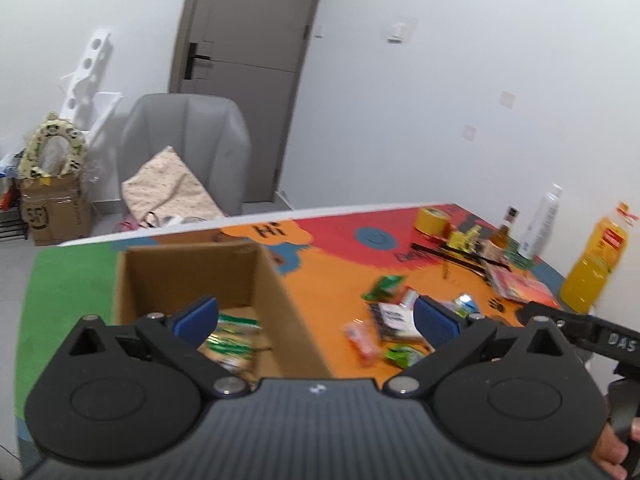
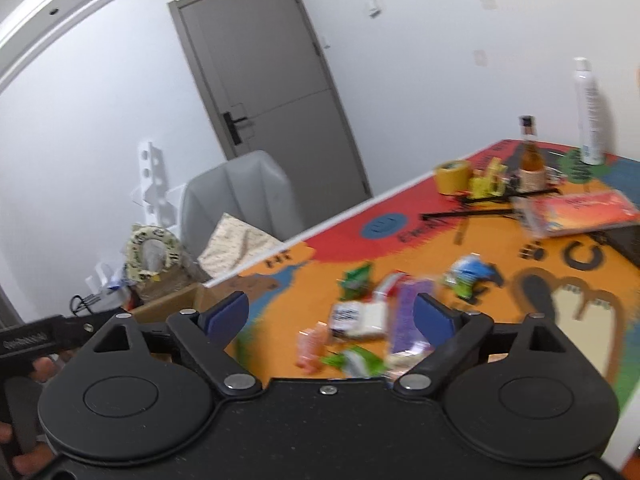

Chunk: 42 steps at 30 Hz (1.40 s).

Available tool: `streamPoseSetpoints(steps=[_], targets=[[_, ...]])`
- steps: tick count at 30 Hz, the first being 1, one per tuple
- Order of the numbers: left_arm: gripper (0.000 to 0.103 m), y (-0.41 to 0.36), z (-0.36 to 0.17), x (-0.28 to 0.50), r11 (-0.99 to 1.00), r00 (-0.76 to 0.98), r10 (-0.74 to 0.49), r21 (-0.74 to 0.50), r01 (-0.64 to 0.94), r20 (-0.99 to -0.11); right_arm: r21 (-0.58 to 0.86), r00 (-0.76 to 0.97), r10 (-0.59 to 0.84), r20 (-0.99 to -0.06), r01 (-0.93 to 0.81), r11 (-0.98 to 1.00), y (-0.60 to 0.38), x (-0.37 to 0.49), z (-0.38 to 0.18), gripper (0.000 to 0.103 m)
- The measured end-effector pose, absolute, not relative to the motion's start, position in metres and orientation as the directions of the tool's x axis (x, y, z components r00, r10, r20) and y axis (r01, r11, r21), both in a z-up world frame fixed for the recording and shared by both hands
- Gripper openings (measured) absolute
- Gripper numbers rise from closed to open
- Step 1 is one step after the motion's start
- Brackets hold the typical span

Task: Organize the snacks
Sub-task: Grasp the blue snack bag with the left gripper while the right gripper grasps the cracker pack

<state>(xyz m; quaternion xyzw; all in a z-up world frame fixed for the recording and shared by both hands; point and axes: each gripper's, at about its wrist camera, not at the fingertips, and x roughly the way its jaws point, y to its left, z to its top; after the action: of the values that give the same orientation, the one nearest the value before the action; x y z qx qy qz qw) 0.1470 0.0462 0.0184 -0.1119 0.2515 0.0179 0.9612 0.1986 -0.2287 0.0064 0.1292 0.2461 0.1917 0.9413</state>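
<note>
An open cardboard box point(image 1: 276, 280) stands on the colourful table mat; green-and-white snack packets point(image 1: 232, 340) lie inside it. My left gripper point(image 1: 316, 316) is open and empty, above the box's right wall. Several loose snack packets point(image 1: 392, 320) lie right of the box: green point(image 1: 383, 286), pink point(image 1: 362, 340), black-and-white. In the right wrist view my right gripper point(image 2: 330, 314) is open and empty above this pile, with a black-and-white packet point(image 2: 358, 316), a pink one point(image 2: 310, 346), a purple one point(image 2: 410, 304) and green ones point(image 2: 356, 280) between and beyond its fingers.
At the table's far right stand a yellow tape roll point(image 1: 432, 220), a small brown bottle point(image 1: 505, 228), a white spray can point(image 1: 540, 224), a yellow juice bottle point(image 1: 594, 264) and a red packet point(image 2: 576, 208). A grey chair point(image 1: 188, 148) with a bag stands behind the table.
</note>
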Motion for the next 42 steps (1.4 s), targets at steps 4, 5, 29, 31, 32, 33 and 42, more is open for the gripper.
streamPoseSetpoints(steps=[4,5,29,31,32,33,42], targets=[[0.103,0.018,0.012,0.151,0.98,0.856,-0.056,-0.192,-0.051,-0.514,0.343,0.816,0.386,-0.431,-0.248,0.906,-0.255,0.196,-0.003,0.091],[0.103,0.01,0.01,0.153,0.981,0.853,-0.074,-0.192,-0.031,-0.517,0.345,0.821,0.373,-0.432,-0.232,0.91,-0.261,0.195,-0.006,0.092],[0.101,-0.067,-0.048,0.194,0.97,0.796,-0.192,-0.237,0.063,-0.575,0.323,0.812,0.329,-0.483,-0.184,0.928,-0.322,0.211,-0.063,0.088],[0.099,-0.071,-0.054,0.199,0.97,0.788,-0.193,-0.236,0.062,-0.585,0.323,0.806,0.33,-0.491,-0.184,0.928,-0.323,0.215,-0.07,0.087],[0.097,-0.072,-0.058,0.202,0.969,0.781,-0.198,-0.24,0.063,-0.592,0.328,0.802,0.332,-0.496,-0.182,0.927,-0.323,0.217,-0.074,0.085],[0.095,-0.073,-0.061,0.204,0.968,0.775,-0.2,-0.241,0.063,-0.6,0.331,0.798,0.335,-0.501,-0.181,0.926,-0.323,0.219,-0.076,0.084],[0.08,-0.089,-0.091,0.227,0.967,0.73,-0.211,-0.249,0.058,-0.65,0.331,0.777,0.342,-0.528,-0.182,0.926,-0.323,0.235,-0.096,0.078]])
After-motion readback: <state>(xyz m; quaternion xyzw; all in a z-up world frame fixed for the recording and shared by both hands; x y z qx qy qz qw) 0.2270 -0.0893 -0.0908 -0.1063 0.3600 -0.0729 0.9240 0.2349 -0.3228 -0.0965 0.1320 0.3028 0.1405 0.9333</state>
